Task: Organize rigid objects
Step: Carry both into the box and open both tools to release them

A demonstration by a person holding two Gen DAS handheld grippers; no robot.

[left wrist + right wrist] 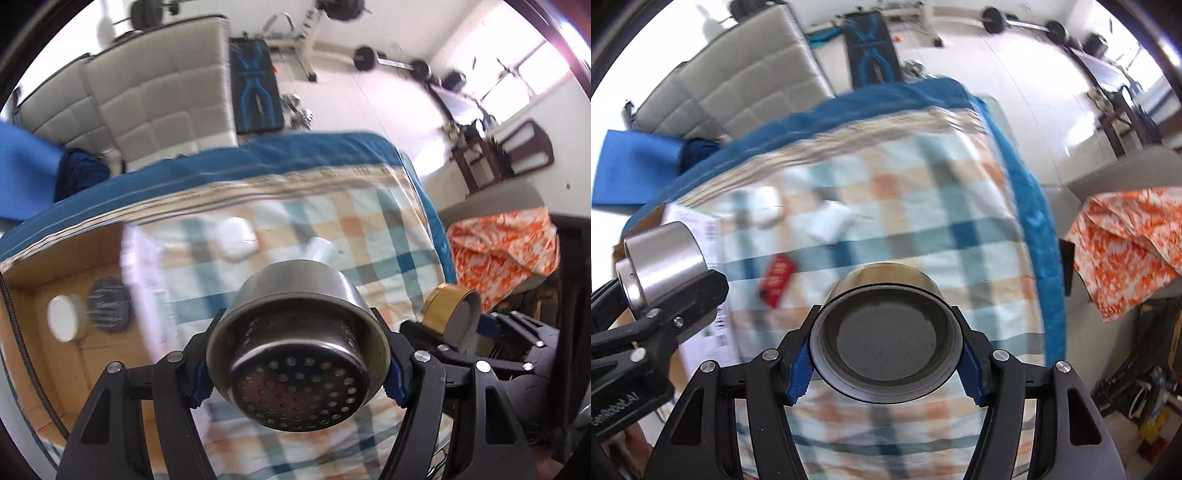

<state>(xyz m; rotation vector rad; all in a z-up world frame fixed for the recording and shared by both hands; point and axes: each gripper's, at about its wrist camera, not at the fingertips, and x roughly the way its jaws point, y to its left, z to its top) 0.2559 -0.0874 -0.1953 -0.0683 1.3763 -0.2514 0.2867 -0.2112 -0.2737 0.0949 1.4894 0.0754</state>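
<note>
My left gripper [297,363] is shut on a steel strainer cup [299,354] with a perforated bottom facing the camera, held high above the checked bedspread [369,229]. My right gripper [884,363] is shut on a gold-walled round lid [886,332] with a dark inside. In the left wrist view that lid [452,314] shows at the right; in the right wrist view the strainer cup [661,254] shows at the left. A cardboard box [33,273] at the left holds a white round lid [64,317] and a dark grey oval thing [109,310].
On the bedspread lie a white case [238,238], a white tube [317,249], a red packet [777,278] and a printed sheet [713,295]. An orange patterned cloth [506,247] covers a seat at the right. A grey sofa [147,99] stands behind the bed.
</note>
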